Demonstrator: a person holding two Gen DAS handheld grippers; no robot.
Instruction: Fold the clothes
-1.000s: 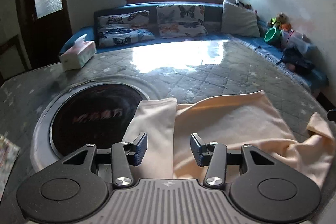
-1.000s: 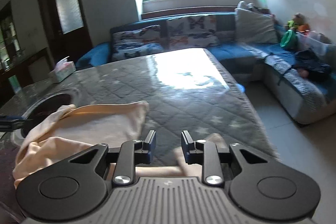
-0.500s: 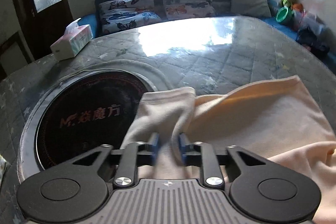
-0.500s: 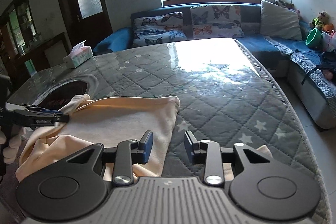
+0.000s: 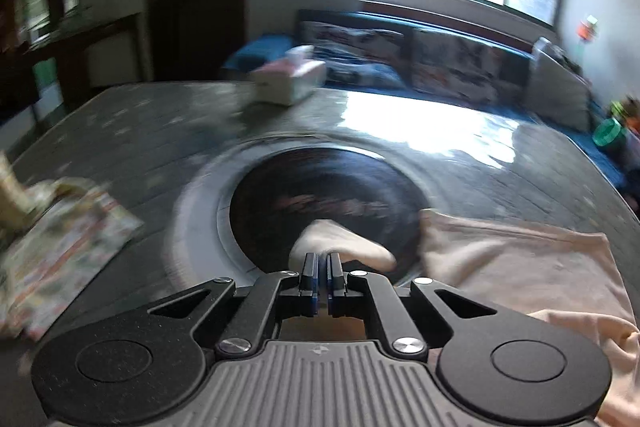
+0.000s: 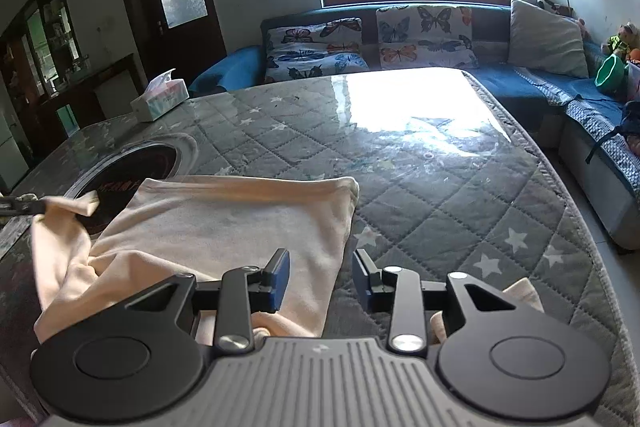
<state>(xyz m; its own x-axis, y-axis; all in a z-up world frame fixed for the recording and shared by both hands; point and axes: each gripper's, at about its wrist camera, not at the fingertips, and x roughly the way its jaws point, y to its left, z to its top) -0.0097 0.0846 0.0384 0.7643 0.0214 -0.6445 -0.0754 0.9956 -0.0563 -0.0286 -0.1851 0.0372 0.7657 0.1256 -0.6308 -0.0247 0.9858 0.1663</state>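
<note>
Left wrist view: sleeve pinched and lifted, first fold under way.

I find my left gripper [image 5: 322, 269] clamped on the sleeve [image 5: 342, 245] of the cream garment [image 6: 224, 227], the cloth bunched just ahead of its fingertips and hanging over the dark round inset [image 5: 320, 203] in the table [image 6: 440, 163]. My right gripper [image 6: 320, 277] stands apart, holding nothing, poised over the garment's near right edge, with the body of the cloth lying flat ahead and to its left. Judged next move: carry the sleeve rightward across the body and release it flat, the right side pinning the cloth if it drags. Against the earlier frames, the left jaws were open astride the sleeve and have since closed and swung left; the view is motion-blurred. The right gripper has barely shifted.
</note>
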